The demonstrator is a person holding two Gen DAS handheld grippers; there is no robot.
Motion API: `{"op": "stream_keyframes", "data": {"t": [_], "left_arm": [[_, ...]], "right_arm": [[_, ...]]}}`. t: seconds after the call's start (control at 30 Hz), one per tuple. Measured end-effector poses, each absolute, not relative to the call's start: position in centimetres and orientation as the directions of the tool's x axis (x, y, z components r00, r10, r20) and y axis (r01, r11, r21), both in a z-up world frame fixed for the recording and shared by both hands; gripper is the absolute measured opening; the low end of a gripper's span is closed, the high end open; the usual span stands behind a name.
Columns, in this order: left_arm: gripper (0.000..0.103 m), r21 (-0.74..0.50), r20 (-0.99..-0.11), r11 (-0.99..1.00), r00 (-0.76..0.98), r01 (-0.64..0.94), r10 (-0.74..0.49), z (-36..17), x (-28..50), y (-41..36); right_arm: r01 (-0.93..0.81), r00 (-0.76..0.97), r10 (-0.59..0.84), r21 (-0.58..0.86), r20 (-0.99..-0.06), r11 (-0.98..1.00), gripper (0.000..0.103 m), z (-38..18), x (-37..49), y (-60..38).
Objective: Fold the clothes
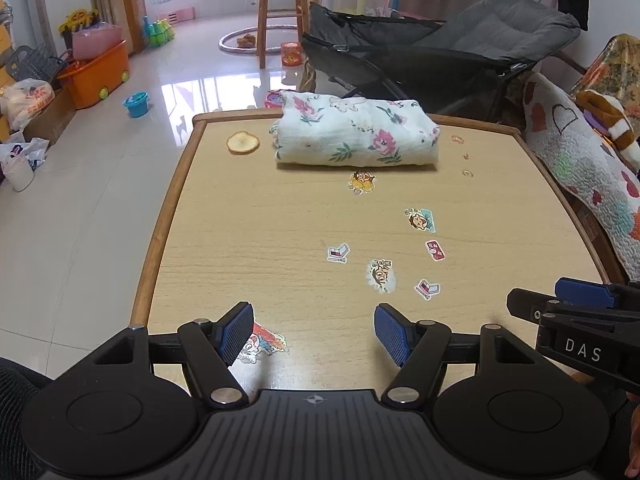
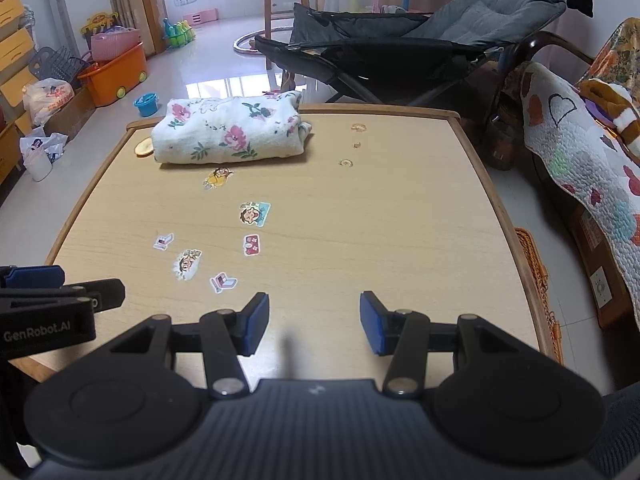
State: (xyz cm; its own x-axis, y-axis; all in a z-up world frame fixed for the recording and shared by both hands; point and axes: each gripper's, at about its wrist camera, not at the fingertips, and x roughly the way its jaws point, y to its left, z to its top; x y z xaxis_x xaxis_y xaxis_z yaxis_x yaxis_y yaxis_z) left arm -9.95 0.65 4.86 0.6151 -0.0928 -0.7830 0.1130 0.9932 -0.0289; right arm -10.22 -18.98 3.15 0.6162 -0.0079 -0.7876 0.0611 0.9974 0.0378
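Left wrist: left tongs [image 1: 314, 334] wide apart, empty; right tongs [image 2: 314, 324] likewise.

Folded cloth [image 1: 356, 136] lies on bench [image 1: 240, 216] at 12 o'clock, far edge. Round slice [image 1: 243, 143] just beside it at 9 o'clock; stickers [image 1: 380, 274] nearer, twd 5 o'clock. Chair [image 1: 440, 44] behind bench.

Both wrist views look forward from the near edge of the wooden table [image 1: 248, 216], low over its top, toward the far edge and the room beyond. The left wrist view sits left of the right — each catches the other's gripper at its side — and both share the stickers [image 2: 251, 213], the folded floral cloth [image 1: 356, 136] and the grey lounge chair [image 2: 440, 36].
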Motion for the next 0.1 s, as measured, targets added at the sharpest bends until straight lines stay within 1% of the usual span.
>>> {"op": "stream_keyframes", "data": {"t": [0.1], "left_arm": [[0.069,-0.030,-0.785,0.993,0.612,0.114,-0.094,4.77,-9.90,0.68]], "right_arm": [[0.059,0.614,-0.007,0.037,-0.789,0.998,0.050,3.12,-10.29,-18.96]]}}
